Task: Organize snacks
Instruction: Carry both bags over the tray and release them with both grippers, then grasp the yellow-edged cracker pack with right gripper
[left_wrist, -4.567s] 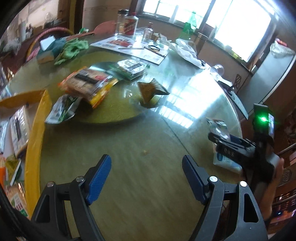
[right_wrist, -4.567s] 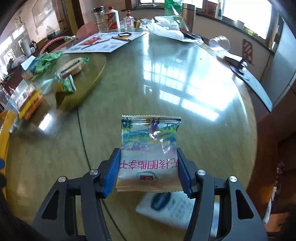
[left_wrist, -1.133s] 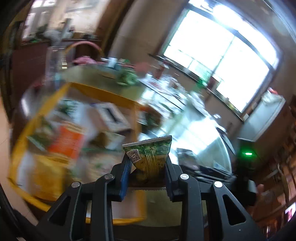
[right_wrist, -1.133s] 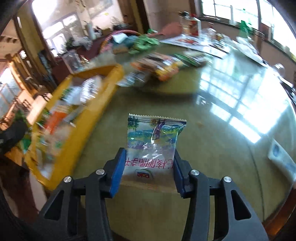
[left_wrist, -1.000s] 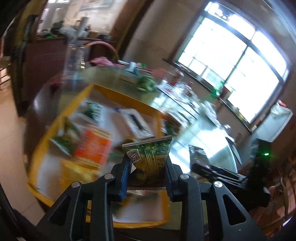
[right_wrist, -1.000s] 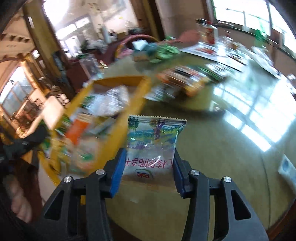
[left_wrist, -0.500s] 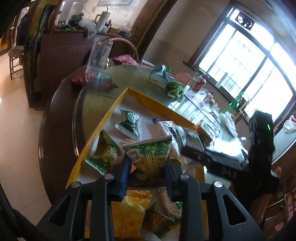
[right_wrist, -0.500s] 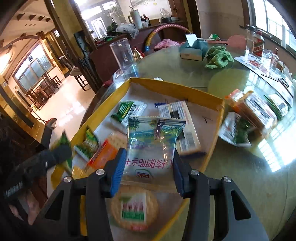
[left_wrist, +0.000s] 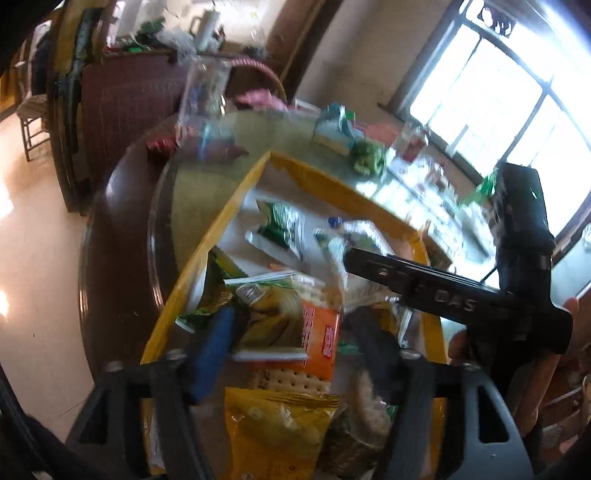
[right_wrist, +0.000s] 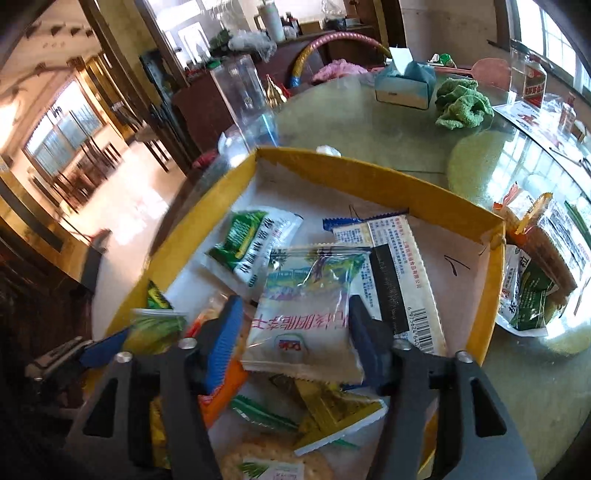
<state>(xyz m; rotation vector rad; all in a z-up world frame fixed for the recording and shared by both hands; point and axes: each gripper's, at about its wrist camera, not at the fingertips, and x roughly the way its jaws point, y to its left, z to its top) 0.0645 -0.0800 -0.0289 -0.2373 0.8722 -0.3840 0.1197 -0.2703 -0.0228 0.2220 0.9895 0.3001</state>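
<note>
A yellow-rimmed tray (right_wrist: 369, 173) holds several snack packets. In the right wrist view my right gripper (right_wrist: 295, 339) hangs over it, jaws opening. A white fruit packet (right_wrist: 306, 314) lies tilted between the fingers, with a gap at the blue left pad. In the left wrist view my left gripper (left_wrist: 293, 343) is over the tray (left_wrist: 221, 229) too, jaws opening wide. A green-and-yellow packet (left_wrist: 266, 314) rests loose on the pile between them, clear of the right finger. The right gripper's black body (left_wrist: 443, 291) crosses the tray.
A tissue box (right_wrist: 404, 83), a green cloth (right_wrist: 463, 103) and a clear container (right_wrist: 243, 96) stand beyond the tray. More snack packets (right_wrist: 532, 273) lie on the turntable right of it. The table's rim and the floor fall away at the left.
Both pairs of jaws have spread. The green packet and the white packet, gripped upright half a second ago, now sit loose and lower on the tray's pile. The right gripper came further over the tray.
</note>
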